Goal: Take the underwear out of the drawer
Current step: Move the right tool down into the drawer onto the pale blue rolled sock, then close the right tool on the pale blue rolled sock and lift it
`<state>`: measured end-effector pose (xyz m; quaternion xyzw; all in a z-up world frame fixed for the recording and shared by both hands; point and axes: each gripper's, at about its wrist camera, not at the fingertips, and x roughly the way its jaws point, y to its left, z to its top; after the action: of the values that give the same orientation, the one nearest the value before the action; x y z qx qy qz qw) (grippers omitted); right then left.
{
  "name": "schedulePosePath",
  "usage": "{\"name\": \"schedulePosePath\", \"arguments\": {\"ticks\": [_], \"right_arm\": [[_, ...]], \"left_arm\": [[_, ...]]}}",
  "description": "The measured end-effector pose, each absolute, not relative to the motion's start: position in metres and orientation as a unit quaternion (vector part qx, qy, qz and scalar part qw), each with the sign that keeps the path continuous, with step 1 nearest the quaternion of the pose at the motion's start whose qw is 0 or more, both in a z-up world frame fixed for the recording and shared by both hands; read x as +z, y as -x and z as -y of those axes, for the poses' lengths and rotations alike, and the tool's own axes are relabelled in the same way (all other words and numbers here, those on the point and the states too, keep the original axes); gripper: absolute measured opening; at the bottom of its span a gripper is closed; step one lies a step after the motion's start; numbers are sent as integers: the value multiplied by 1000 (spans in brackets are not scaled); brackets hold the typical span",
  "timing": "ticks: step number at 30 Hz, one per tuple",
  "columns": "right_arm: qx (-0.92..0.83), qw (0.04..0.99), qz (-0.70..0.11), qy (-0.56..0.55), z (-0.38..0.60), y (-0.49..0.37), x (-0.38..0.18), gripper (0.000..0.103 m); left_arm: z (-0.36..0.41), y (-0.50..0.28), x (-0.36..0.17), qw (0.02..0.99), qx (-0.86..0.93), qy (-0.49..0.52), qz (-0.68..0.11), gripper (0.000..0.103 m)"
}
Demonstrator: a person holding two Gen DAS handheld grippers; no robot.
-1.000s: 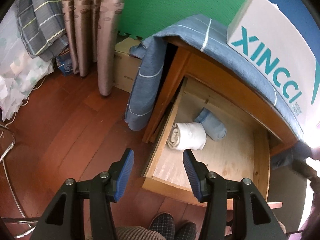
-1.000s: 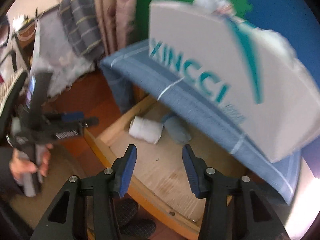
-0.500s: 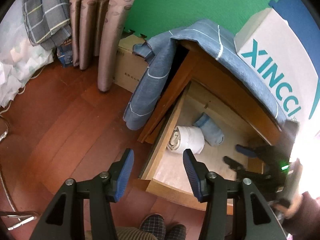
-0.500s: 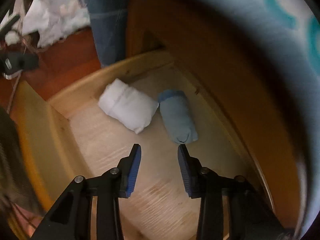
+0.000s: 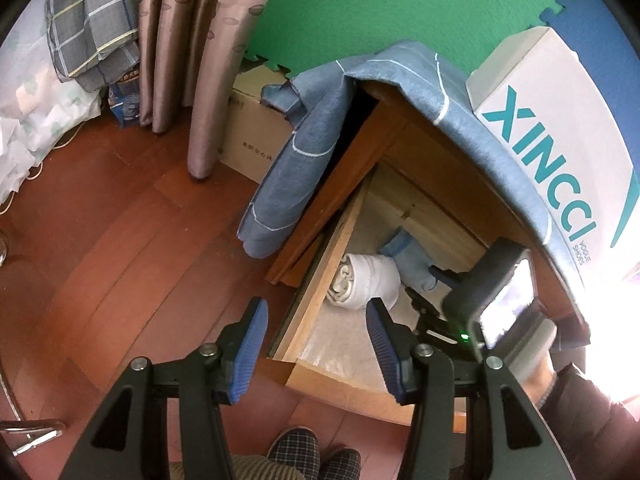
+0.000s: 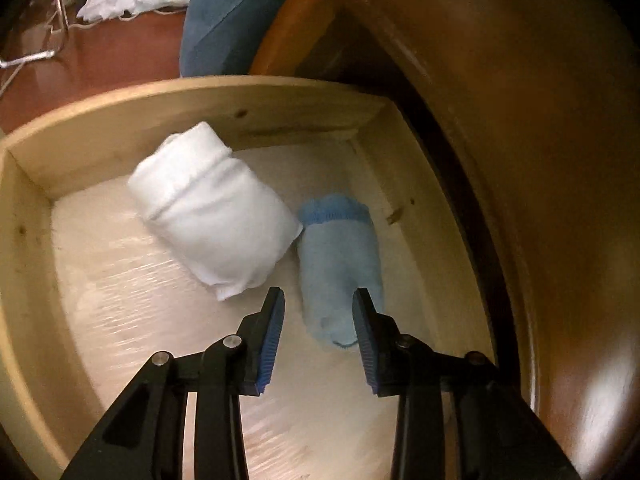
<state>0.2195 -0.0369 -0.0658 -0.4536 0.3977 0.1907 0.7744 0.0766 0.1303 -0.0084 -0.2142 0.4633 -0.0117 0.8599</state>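
Reddish wood floor [image 5: 120, 240] surrounds the open drawer [image 6: 120, 92], where two rolls lie touching: a white roll [image 6: 212, 216] on the left and a blue roll [image 6: 340, 264] on the right. We judge the reach-in under way. Our right gripper [image 6: 318, 320] straddles the blue roll's near end, fingers wide; next we close and lift. Our left gripper [image 5: 316, 344] hovers outside, also wide.
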Motion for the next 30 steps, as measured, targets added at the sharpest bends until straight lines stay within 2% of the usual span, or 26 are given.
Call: {"name": "schedulePosePath", "arguments": {"ticks": [8, 10, 11, 12, 14, 16, 24, 30], "right_arm": [[173, 783, -382, 459, 41, -237, -75, 46], [177, 781, -379, 463, 41, -239, -81, 57], [178, 781, -376, 465, 41, -238, -82, 59], [175, 780, -374, 470, 40, -239, -85, 58], [165, 784, -371, 470, 41, -242, -87, 50], [154, 787, -372, 468, 43, -247, -88, 38], [153, 780, -393, 462, 46, -248, -82, 30], [197, 763, -477, 389, 59, -244, -60, 30]], "left_arm": [[-131, -77, -9, 859, -16, 217, -463, 52], [-130, -77, -9, 859, -18, 217, -463, 52], [-129, -78, -9, 859, -19, 217, -463, 52], [-129, -78, -9, 860, -20, 217, -463, 52], [-129, -78, -9, 859, -21, 216, -463, 52], [-129, -79, -10, 859, -21, 217, -463, 52], [-128, -78, -9, 860, -21, 218, -461, 52], [-128, -79, -8, 860, -22, 221, -459, 52]]}}
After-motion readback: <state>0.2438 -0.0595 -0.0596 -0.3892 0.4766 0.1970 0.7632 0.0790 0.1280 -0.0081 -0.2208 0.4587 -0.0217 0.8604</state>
